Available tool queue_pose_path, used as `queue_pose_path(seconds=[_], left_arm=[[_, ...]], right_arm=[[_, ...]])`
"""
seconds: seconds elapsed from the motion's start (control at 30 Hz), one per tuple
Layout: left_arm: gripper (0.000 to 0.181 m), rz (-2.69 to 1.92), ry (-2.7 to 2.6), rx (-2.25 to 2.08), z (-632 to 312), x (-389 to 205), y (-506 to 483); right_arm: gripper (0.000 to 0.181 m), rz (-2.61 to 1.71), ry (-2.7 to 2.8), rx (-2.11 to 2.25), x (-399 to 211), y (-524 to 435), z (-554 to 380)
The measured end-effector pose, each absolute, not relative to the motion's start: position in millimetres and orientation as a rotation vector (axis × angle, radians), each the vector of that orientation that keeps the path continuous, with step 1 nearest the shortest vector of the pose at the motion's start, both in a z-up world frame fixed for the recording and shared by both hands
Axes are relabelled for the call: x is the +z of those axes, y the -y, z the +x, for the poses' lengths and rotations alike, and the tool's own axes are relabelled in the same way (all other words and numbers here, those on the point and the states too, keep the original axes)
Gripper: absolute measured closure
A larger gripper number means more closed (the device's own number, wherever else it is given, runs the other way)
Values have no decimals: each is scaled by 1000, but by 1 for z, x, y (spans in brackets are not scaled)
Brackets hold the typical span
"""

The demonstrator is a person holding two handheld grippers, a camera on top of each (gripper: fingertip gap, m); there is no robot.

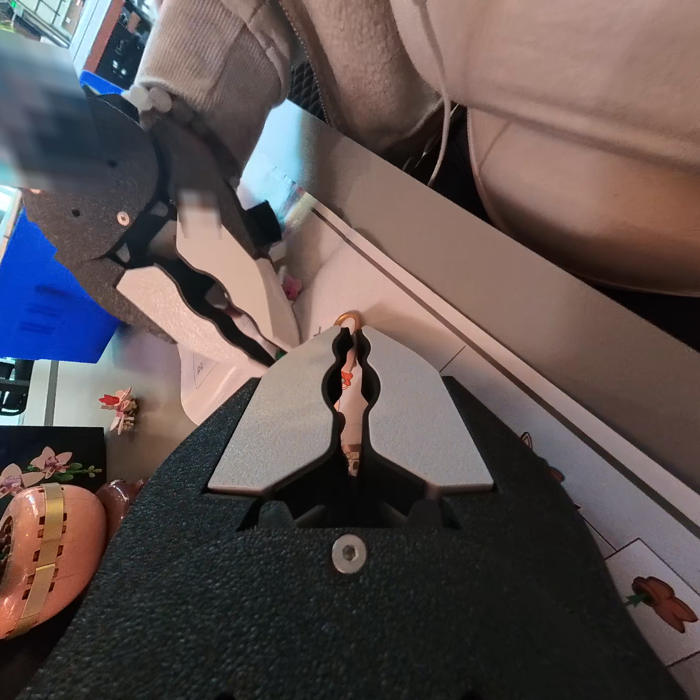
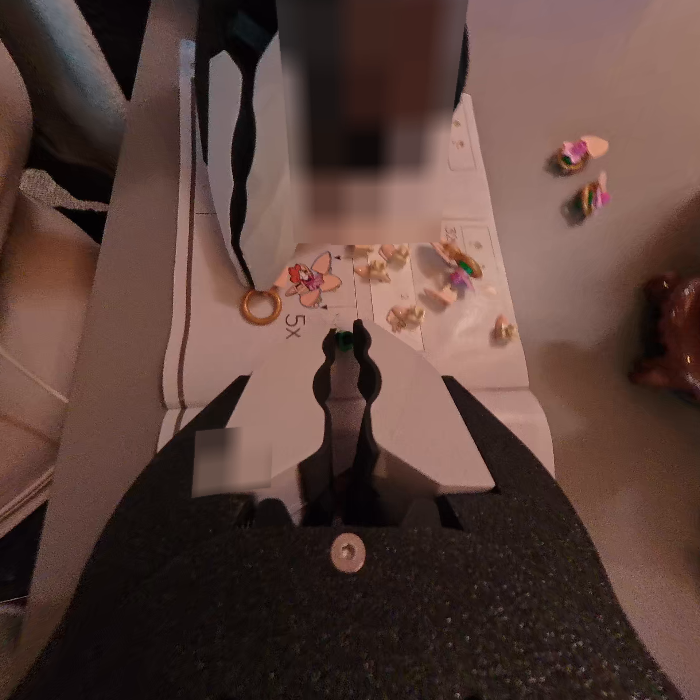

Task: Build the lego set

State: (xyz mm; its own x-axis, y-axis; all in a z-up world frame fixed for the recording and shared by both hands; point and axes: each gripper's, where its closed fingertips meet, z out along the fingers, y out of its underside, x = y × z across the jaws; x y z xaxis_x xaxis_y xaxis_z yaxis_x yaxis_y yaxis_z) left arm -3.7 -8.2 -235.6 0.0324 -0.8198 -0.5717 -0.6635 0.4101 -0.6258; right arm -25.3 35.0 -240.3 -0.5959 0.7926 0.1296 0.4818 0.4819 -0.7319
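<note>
My left gripper [image 1: 354, 333] is shut on a small gold ring [image 1: 346, 320], holding it by its edge over the open instruction booklet [image 1: 473, 409]. In the right wrist view the same ring [image 2: 261, 307] hangs below the left gripper's tips, just above the booklet page [image 2: 303, 356]. My right gripper [image 2: 344, 329] is shut on a small green lego piece [image 2: 344, 339], a short way right of the ring. The right gripper also shows in the left wrist view [image 1: 265, 354], close to the left one.
Several loose cream petal pieces [image 2: 401, 314] and a partly built flower [image 2: 460, 267] lie on the page. Two small flower assemblies [image 2: 581, 151] sit on the table at right. A pink pot with gold bands [image 1: 41, 560], a built flower [image 1: 121, 409] and a person's beige hoodie [image 1: 492, 94] are near. It is some 20 cm from my right tips to the built flower [image 1: 121, 409].
</note>
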Motion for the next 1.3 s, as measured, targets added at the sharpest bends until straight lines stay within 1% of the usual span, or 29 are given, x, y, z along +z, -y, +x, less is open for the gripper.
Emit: queue_pose_path(seconds=[0.07, 0.13, 0.27, 0.37, 0.5, 0.6, 0.7, 0.8, 0.97, 1.1, 1.2, 1.3], left_arm=[[177, -1312, -1687, -201, -4, -236, 8], [177, -1312, -1687, -201, -4, -236, 8], [177, -1313, -1687, -202, -4, -236, 8], [177, -1313, -1687, -202, -4, -236, 8], [177, -1312, -1687, -201, -4, -236, 8], [177, -1312, -1687, -200, -4, -236, 8], [177, -1311, -1687, -199, -4, -236, 8], [177, -1310, -1687, -198, -4, -236, 8], [177, -1310, -1687, -198, -4, -236, 8], [177, -1310, -1687, -198, -4, -235, 8], [177, -1309, -1687, -197, -4, -235, 8], [177, -1309, -1687, -197, -4, -235, 8]], right_arm=[[172, -1123, 2229, 925, -237, -42, -17], [166, -1179, 2179, 934, -233, -47, -10], [171, -1247, 2159, 859, -236, -58, 1], [171, -1227, 2154, 842, -232, -58, 3], [174, -1069, 2248, 799, -226, -37, -7], [171, -1122, 2310, 684, -237, -43, -14], [170, -1192, 2292, 760, -238, -41, -19], [171, -1150, 2284, 762, -236, -40, -22], [176, -1097, 2329, 780, -239, -37, -29], [180, -1177, 2468, 877, -236, -30, -26], [180, -1242, 2550, 864, -233, -33, -24], [174, -1118, 2581, 809, -232, -37, -27]])
